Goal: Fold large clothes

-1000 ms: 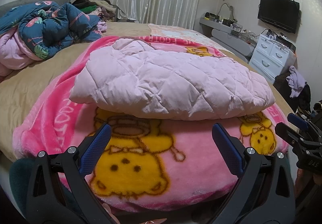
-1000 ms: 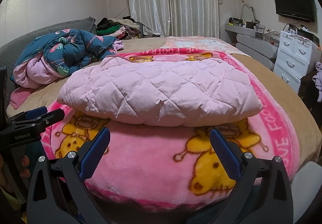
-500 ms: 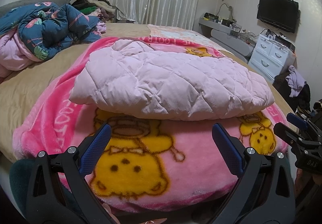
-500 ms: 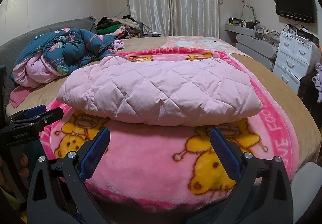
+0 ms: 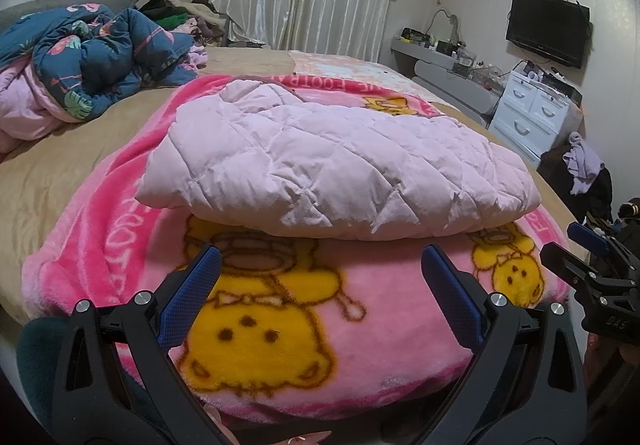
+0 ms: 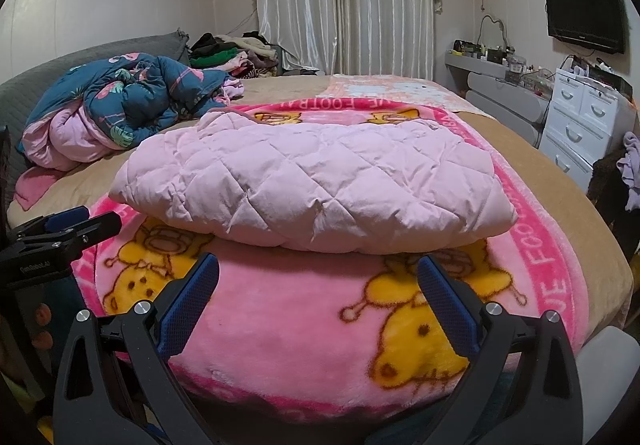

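Nothing has moved; we hold both grippers (image 5: 320, 295) (image 6: 318, 293) agape, empty, and the puffy jacket (image 5: 332, 169) may spring unfolded

My folded pink quilted jacket (image 5: 336, 169) covers the middle of the pink cartoon blanket (image 5: 280, 325); the print beneath it is hidden. The blanket lettering is partly covered and cannot be read whole. The lower frame edge cuts off the handles of my left gripper (image 5: 320, 285) and right gripper (image 6: 318, 285). Items on the grey shelf (image 6: 492, 63) are too small to identify.
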